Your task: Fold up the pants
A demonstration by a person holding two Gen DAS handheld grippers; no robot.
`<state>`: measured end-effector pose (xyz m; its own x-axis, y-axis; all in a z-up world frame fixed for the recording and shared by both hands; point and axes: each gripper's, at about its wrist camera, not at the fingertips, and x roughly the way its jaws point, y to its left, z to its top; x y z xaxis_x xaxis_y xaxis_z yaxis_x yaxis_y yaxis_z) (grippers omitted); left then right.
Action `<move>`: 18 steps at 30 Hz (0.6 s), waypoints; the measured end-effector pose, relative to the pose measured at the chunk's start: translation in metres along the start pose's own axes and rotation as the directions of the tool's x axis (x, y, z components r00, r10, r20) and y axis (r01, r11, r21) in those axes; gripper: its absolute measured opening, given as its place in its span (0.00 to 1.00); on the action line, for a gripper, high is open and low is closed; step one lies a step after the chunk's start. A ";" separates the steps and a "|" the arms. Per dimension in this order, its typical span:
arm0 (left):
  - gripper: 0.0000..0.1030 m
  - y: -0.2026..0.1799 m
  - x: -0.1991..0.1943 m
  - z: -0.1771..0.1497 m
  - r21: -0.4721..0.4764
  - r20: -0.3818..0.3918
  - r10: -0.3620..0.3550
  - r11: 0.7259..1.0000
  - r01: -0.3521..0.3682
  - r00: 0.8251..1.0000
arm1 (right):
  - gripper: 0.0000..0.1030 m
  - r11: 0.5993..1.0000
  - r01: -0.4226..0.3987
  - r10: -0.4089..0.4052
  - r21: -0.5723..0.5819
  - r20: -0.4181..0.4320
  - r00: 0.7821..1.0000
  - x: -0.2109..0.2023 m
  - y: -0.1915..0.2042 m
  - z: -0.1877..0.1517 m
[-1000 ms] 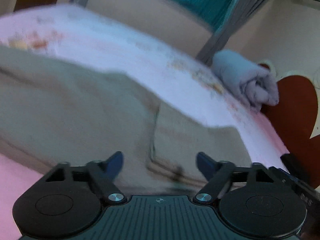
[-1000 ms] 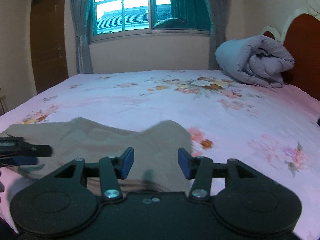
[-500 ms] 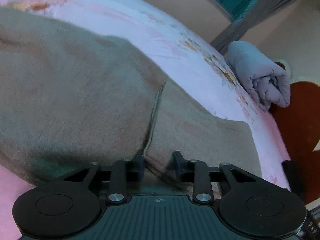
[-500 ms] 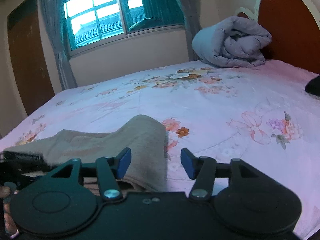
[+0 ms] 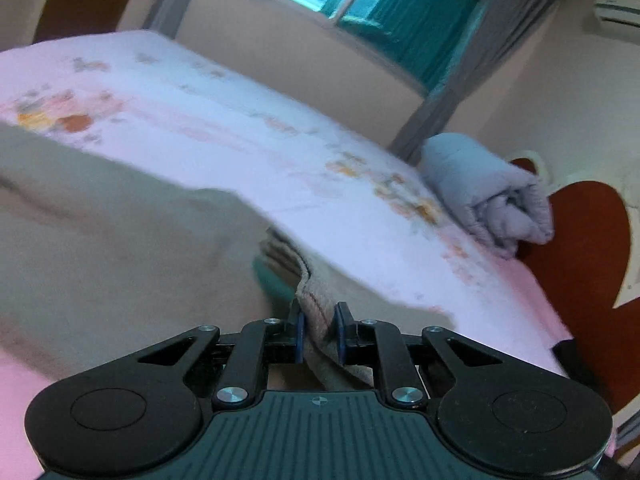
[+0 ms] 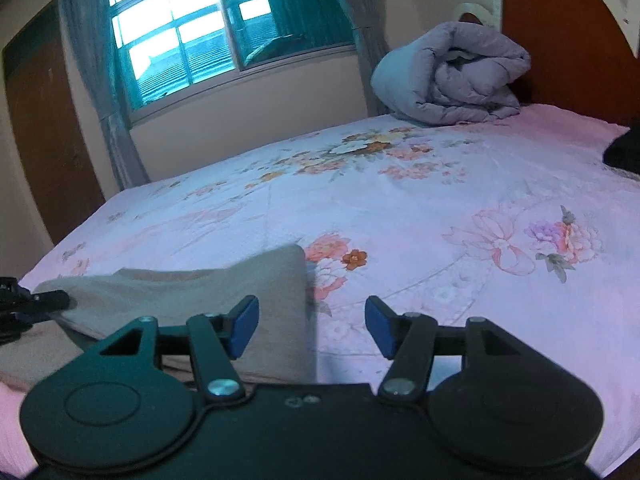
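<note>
Tan pants (image 5: 120, 248) lie spread on the pink floral bed sheet (image 5: 240, 128). My left gripper (image 5: 319, 338) is shut on a stitched edge of the pants and lifts that fold off the bed. In the right wrist view the pants (image 6: 200, 292) lie low and to the left. My right gripper (image 6: 312, 328) is open and empty, just above the bed, with the pants' right edge behind its left finger. The left gripper's tip shows at the far left of that view (image 6: 44, 300), against the cloth.
A rolled grey duvet (image 6: 452, 76) lies at the head of the bed by the red-brown headboard (image 6: 560, 24). A dark object (image 6: 624, 148) sits at the bed's right edge. A window with grey curtains (image 6: 192, 40) is behind the bed.
My left gripper closed on the pants' edge and raised it. My right gripper stayed open and swung a little to the right, off the cloth.
</note>
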<state>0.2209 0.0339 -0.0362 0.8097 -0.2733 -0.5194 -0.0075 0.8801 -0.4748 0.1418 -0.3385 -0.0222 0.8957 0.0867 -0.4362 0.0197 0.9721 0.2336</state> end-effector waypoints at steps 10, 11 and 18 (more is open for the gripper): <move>0.87 0.020 0.020 -0.022 0.068 -0.032 0.105 0.992 -0.102 0.994 | 0.59 0.988 -0.036 0.024 -0.148 -0.081 0.996 0.021 0.029 0.001; 1.00 0.016 0.016 -0.022 0.099 0.013 0.137 0.986 -0.138 0.990 | 0.62 0.983 -0.034 0.014 -0.181 -0.112 0.994 0.029 0.034 -0.001; 1.00 0.032 0.008 -0.012 0.109 0.013 0.183 0.977 -0.184 0.983 | 0.53 0.975 0.115 -0.165 -0.192 -0.265 0.950 0.069 0.027 -0.001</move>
<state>0.2205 0.0557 -0.0641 0.8021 -0.1023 -0.5884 -0.0921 0.9522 -0.2911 0.2040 -0.3065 -0.0469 0.7302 -0.0201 -0.6829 0.0372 0.9993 0.0104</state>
